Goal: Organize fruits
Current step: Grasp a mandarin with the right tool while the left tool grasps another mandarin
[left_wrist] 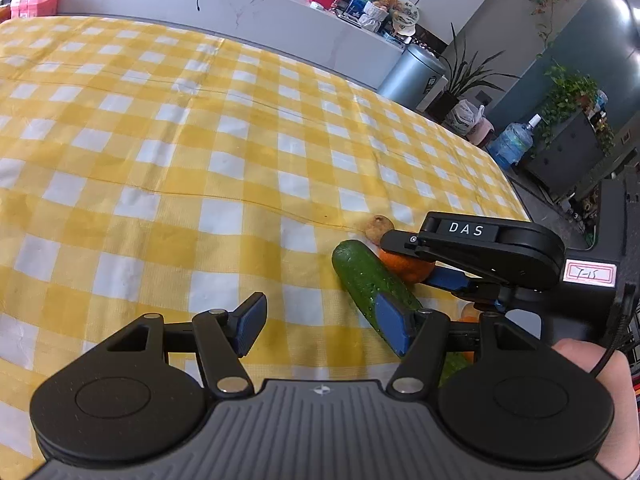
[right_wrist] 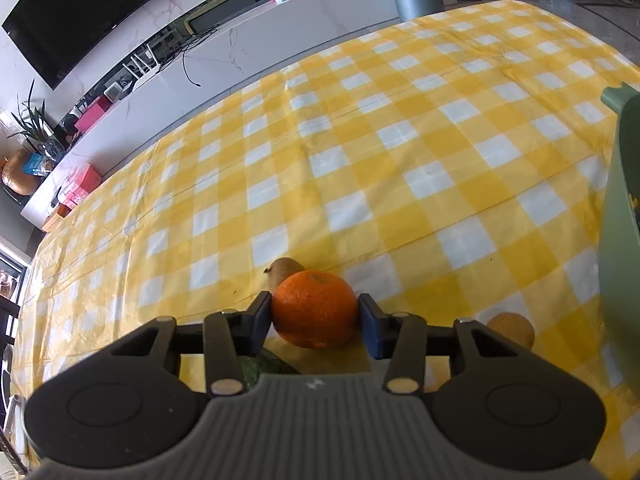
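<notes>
An orange point(right_wrist: 315, 310) sits on the yellow checked cloth point(right_wrist: 400, 160), and my right gripper point(right_wrist: 315, 314) is shut on it, a blue pad pressed against each side. A brown kiwi point(right_wrist: 286, 270) lies just behind the orange. A green cucumber point(left_wrist: 368, 280) lies beside the orange point(left_wrist: 404, 268); its end shows under the right gripper point(left_wrist: 416, 264) as a green patch. In the left wrist view my left gripper point(left_wrist: 320, 312) stands open over bare cloth, its right finger point(left_wrist: 390, 322) close to the cucumber. Nothing is between its pads.
A round yellow-brown fruit point(right_wrist: 512, 330) lies to the right of the orange. A pale green container point(right_wrist: 624, 240) stands at the right edge. A hand point(left_wrist: 600, 380) holds the right gripper's grip. The cloth stretches wide to the left and far side.
</notes>
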`<state>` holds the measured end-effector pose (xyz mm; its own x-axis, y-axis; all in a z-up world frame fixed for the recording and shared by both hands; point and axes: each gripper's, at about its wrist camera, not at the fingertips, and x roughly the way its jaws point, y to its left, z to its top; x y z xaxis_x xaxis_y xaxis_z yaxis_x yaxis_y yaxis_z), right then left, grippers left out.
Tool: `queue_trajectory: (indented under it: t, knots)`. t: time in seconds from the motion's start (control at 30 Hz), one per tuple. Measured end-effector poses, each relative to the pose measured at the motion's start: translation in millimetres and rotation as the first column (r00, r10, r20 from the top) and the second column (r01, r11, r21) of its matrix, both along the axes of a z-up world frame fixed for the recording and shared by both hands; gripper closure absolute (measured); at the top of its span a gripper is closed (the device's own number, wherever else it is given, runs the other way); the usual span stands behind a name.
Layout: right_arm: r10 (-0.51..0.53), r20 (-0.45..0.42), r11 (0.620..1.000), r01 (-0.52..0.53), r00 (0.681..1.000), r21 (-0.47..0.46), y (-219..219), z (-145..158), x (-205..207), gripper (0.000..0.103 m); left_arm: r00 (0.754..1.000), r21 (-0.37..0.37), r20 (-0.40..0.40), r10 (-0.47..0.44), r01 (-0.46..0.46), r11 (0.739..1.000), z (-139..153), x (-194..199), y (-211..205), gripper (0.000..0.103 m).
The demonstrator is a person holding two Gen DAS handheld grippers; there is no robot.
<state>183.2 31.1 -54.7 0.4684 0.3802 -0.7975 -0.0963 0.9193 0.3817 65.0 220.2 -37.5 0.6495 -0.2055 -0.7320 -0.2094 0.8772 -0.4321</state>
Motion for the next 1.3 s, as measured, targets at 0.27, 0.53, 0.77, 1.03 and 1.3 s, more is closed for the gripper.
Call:
queue_trajectory:
  t: [0.27,0.53,0.77,1.03,1.3]
  knots:
    - [0.009,0.053,0.997,-0.013,0.999,0.073,-15.3,15.2,-15.1,0.060,0.995,0.024,0.059,-0.080,0.079,0.997,6.6,-3.9,-19.1,0.030]
    - [-0.007,0.105,0.980,-0.014,0.994,0.199,-45.0,45.0,-40.5,0.060,0.968,0.026,0.150,-0.201,0.199,0.980,13.7,-11.5,-40.6,0.029]
    - [-0.029,0.164,0.980,-0.005,0.986,0.200,-84.3,76.4,-55.3,0.060,0.930,0.108,0.229,-0.288,0.269,0.957,26.8,-12.5,-70.5,0.029]
    - [-0.062,0.143,0.965,0.023,0.988,0.260,-133.7,79.3,-65.6,0.059,0.914,0.159,0.149,-0.377,0.354,0.922,12.9,1.6,-123.1,0.029]
    - [-0.032,0.164,0.964,-0.013,0.986,0.266,-141.8,79.2,-67.7,0.059,0.899,0.326,0.046,-0.436,0.399,0.857,4.2,19.3,-168.6,0.028]
